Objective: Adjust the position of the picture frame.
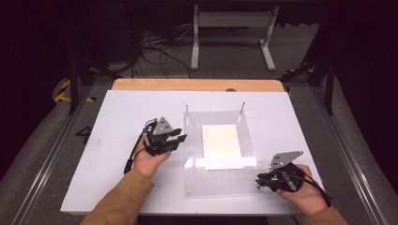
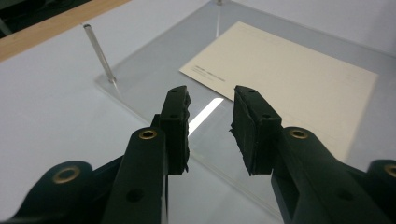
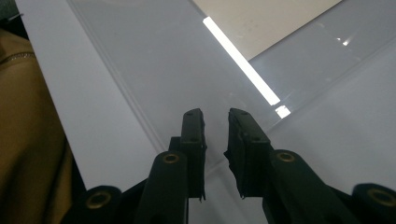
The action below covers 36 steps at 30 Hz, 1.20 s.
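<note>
Here the left gripper hangs just off the left edge of the clear acrylic sheet, its jaws spread with bare air between the pads and pointing toward the sheet; in the left gripper view the gripper looks across that edge, the acrylic sheet lying flat under and beyond the tips; the left hand carries it, a tan sleeve running back from the sheet's near left corner. The right gripper sits at the sheet's near right corner, low over the surface, its jaws parted by a narrow gap; in the right gripper view the gripper has the sheet's edge running toward that gap, though whether the pads touch the acrylic sheet I cannot tell; nothing is clearly pinched; the right hand holds it just off the sheet's right side.

On the middle of the sheet lies a cream card, flat and square to the sheet's sides; it shows as a pale rectangle in the left gripper view, and its corner shows in the right gripper view; a bright strip of reflected light crosses the sheet at the card's near end. At the sheet's far corners two thin metal pins stand upright, the left pin and the right pin; the left one rises close by in the left gripper view. The sheet rests on a white table, whose far side ends in a wooden strip beyond the pins.
</note>
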Tool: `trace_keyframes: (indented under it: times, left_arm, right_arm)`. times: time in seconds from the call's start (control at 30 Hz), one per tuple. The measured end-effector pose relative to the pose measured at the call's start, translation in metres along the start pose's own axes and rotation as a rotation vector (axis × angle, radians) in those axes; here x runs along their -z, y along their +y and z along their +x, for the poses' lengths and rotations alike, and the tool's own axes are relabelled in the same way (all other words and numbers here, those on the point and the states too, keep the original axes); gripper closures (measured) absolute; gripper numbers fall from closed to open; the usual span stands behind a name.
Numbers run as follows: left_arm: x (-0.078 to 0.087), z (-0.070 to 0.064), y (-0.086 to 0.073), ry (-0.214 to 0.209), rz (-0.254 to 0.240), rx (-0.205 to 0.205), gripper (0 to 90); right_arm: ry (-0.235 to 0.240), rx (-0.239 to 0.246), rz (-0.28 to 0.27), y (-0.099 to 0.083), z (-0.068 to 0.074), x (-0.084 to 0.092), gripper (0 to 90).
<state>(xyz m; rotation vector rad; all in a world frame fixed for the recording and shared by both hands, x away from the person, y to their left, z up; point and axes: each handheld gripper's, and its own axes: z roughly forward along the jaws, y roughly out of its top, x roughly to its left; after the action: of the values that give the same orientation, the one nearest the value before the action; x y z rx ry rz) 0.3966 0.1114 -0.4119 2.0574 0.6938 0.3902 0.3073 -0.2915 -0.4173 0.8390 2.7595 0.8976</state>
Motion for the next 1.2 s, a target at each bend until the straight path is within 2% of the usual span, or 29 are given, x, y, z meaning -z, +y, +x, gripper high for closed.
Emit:
trace_keyframes:
  times: [0.1,0.2,0.3,0.37,0.47,0.6,0.83,1.07,1.2]
  left_arm:
    - [0.012,-0.007,-0.010,-0.026,-0.012,0.012,65.5]
    - [0.020,-0.009,-0.023,-0.033,-0.014,0.028,64.8]
    - [0.025,-0.006,-0.032,-0.033,-0.006,0.053,64.4]
    - [0.027,-0.004,-0.036,-0.036,-0.008,0.070,64.1]
    - [0.027,-0.003,-0.040,-0.038,-0.002,0.080,63.7]
    - [0.027,-0.003,-0.043,-0.046,0.001,0.086,63.1]
    - [0.029,-0.002,-0.049,-0.053,0.004,0.100,62.8]
    - [0.031,-0.003,-0.053,-0.056,0.009,0.102,62.8]
    - [0.032,-0.003,-0.055,-0.063,0.013,0.101,62.7]
  right_arm:
    - [0.019,0.018,0.024,-0.002,0.006,-0.001,75.4]
    - [0.023,0.039,0.057,-0.002,0.010,-0.008,75.3]
    - [0.028,0.044,0.063,-0.001,0.011,-0.012,77.4]
    - [0.015,0.069,0.069,-0.001,0.012,-0.012,80.8]
    - [0.016,0.050,0.065,-0.003,0.008,-0.009,79.7]
    - [0.005,0.109,0.085,-0.001,0.013,-0.011,82.9]
    - [0.002,0.139,0.093,0.000,0.017,-0.011,83.2]
    - [0.040,0.193,0.118,0.001,0.034,-0.012,83.2]
    - [0.048,0.210,0.128,0.001,0.037,-0.012,83.2]
